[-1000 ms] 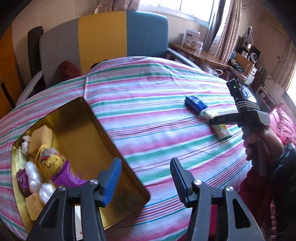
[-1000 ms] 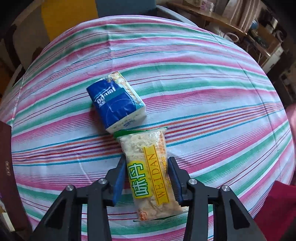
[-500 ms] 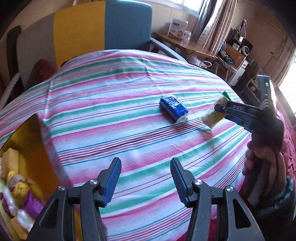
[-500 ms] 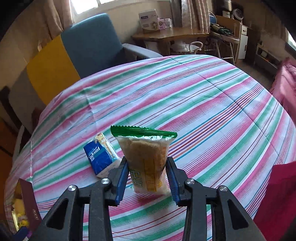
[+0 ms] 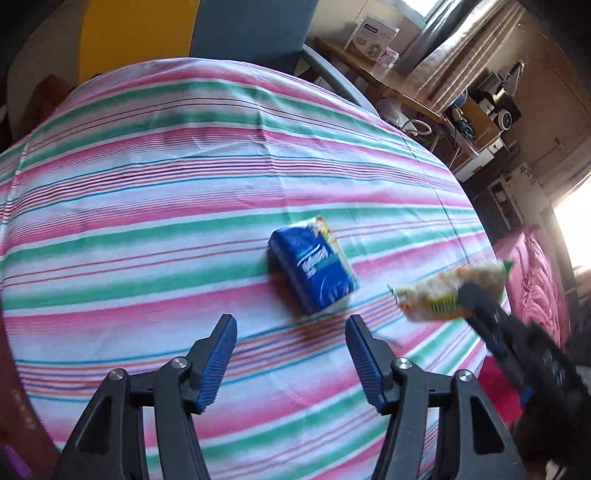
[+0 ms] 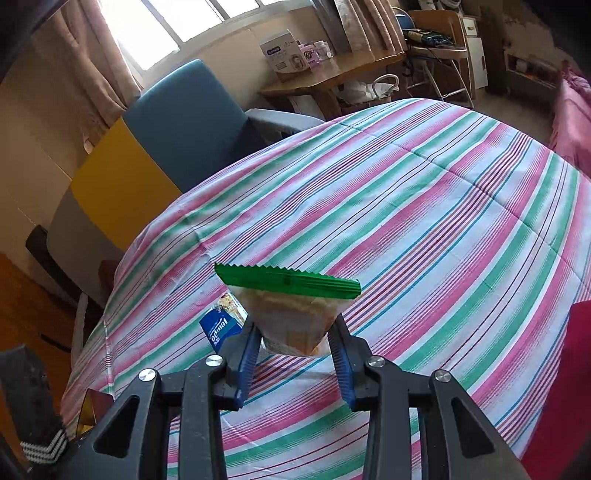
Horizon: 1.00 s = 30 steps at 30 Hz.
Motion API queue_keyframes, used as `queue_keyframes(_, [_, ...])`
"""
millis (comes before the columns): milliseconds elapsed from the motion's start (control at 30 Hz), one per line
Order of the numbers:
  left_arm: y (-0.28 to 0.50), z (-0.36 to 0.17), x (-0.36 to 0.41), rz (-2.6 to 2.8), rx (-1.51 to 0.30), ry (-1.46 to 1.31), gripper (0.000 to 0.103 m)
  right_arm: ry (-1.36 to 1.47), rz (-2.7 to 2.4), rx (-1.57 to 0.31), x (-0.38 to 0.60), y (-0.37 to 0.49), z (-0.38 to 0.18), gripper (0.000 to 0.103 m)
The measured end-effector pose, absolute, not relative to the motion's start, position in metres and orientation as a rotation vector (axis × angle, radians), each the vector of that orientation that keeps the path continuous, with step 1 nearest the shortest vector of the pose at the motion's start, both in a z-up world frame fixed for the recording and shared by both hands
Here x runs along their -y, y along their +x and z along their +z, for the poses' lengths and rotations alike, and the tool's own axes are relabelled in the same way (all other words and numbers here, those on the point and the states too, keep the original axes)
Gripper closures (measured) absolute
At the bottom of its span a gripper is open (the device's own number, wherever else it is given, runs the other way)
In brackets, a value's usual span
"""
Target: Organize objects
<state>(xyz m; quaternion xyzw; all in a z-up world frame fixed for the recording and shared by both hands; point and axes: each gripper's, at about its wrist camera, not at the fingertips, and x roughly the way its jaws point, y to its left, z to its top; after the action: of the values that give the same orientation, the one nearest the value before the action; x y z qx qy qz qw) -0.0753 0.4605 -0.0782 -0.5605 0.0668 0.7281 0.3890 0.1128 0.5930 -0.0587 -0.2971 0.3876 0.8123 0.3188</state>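
Right wrist: tissue pack (image 6: pixel 220 329) behind held snack bag (image 6: pixel 291 317).

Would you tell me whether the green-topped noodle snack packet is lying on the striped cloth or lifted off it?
Lifted: the right hand-held gripper holds the green-topped noodle snack packet above the striped cloth.

Home living room, striped tablecloth (image 6: pixel 424 206), armchair (image 6: pixel 192 118), curtained window (image 6: pixel 147 26), cluttered desk (image 6: pixel 332 70)
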Motion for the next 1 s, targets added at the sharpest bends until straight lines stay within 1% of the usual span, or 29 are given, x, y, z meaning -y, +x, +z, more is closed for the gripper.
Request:
queue_keyframes(67, [-0.079,-0.082,-0.473,1.857,-0.152,-1.418,0.029,-0.761,2.140,-1.052,-0.595,0.116,-0.059,0.066])
queue_keyframes(167, [-0.086,-0.092,-0.493,1.865,-0.132,-1.441,0.026,-0.740,2.132,-1.099,-0.598,0.119,-0.062,0.066])
queue_keyframes(200, [-0.087,-0.096,-0.500,1.867,-0.131,-1.449,0.023,-0.735,2.129,-1.116,-0.600,0.120,-0.063,0.066])
queue_keyframes(267, [-0.091,-0.103,-0.513,1.892,-0.151,-1.453,0.022,-0.727,2.118,-1.142,-0.602,0.123,-0.065,0.066])
queue_keyframes(367, [-0.100,-0.118,-0.533,1.921,-0.186,-1.487,0.022,-0.729,2.102,-1.153,-0.605,0.123,-0.068,0.066])
queue_keyframes(433, [-0.100,-0.122,-0.541,1.940,-0.251,-1.472,0.023,-0.743,2.098,-1.146,-0.606,0.122,-0.069,0.066])
queue_keyframes(467, [-0.096,-0.121,-0.541,1.949,-0.296,-1.457,0.028,-0.751,2.097,-1.140,-0.605,0.121,-0.070,0.066])
queue_keyframes(500, [-0.094,-0.121,-0.538,1.946,-0.323,-1.451,0.038,-0.763,2.095,-1.135,-0.605,0.119,-0.072,0.066])
queue_keyframes(567, [-0.089,-0.120,-0.524,1.925,-0.347,-1.434,0.048,-0.796,2.100,-1.130,-0.605,0.115,-0.075,0.066])
queue_keyframes(667, [-0.086,-0.119,-0.492,1.898,-0.322,-1.468,0.049,-0.876,2.131,-1.102,-0.600,0.103,-0.078,0.066])
queue_keyframes(767, [-0.075,-0.118,-0.451,1.895,-0.337,-1.474,0.049,-0.968,2.180,-1.048,-0.591,0.088,-0.080,0.066])
queue_keyframes(833, [-0.060,-0.116,-0.424,1.891,-0.347,-1.476,0.049,-1.045,2.211,-1.024,-0.584,0.077,-0.085,0.066])
queue_keyframes(1000, [-0.012,-0.111,-0.363,1.891,-0.356,-1.433,0.049,-1.219,2.262,-0.895,-0.564,0.055,-0.095,0.065])
